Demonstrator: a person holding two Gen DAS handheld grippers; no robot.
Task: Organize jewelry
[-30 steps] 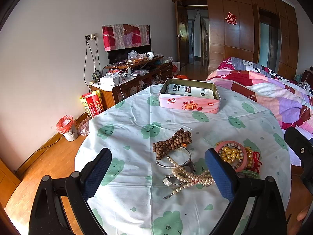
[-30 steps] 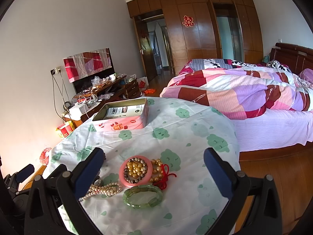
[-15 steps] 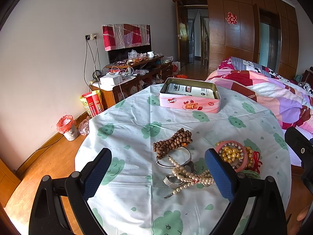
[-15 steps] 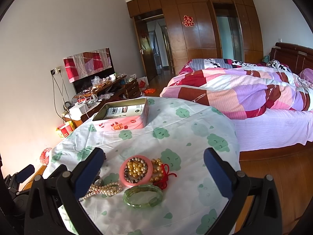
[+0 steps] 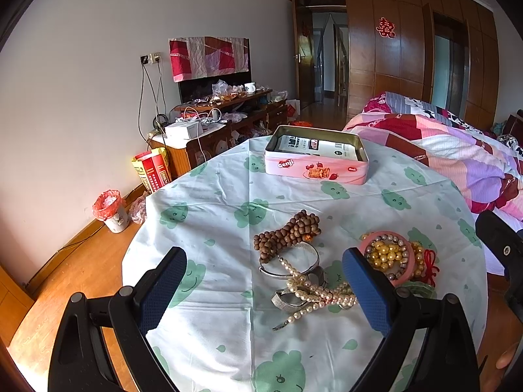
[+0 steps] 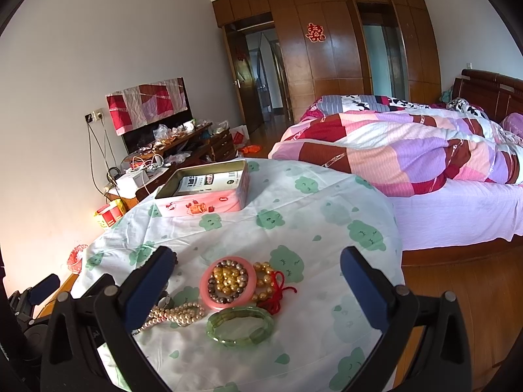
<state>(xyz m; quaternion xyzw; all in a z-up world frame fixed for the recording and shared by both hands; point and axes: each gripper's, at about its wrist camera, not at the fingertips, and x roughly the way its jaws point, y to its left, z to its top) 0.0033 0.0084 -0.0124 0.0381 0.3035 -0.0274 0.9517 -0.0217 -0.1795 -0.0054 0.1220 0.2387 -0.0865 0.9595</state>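
Pearls lie tangled with a silver bangle on the counter, near both hand-held grippers, left and right, each spread wide and empty. Far off sits the open tin. Best to pinch one loose piece, perhaps the green bangle, and lift slowly to avoid dragging neighbours.

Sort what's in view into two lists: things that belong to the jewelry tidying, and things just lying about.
For the job:
pink tin
brown bead strand
pearl necklace
silver bangle
pink bangle
gold beads
green bangle
left gripper and right gripper, both open

Lying about:
bed quilt
TV cabinet clutter
small bin
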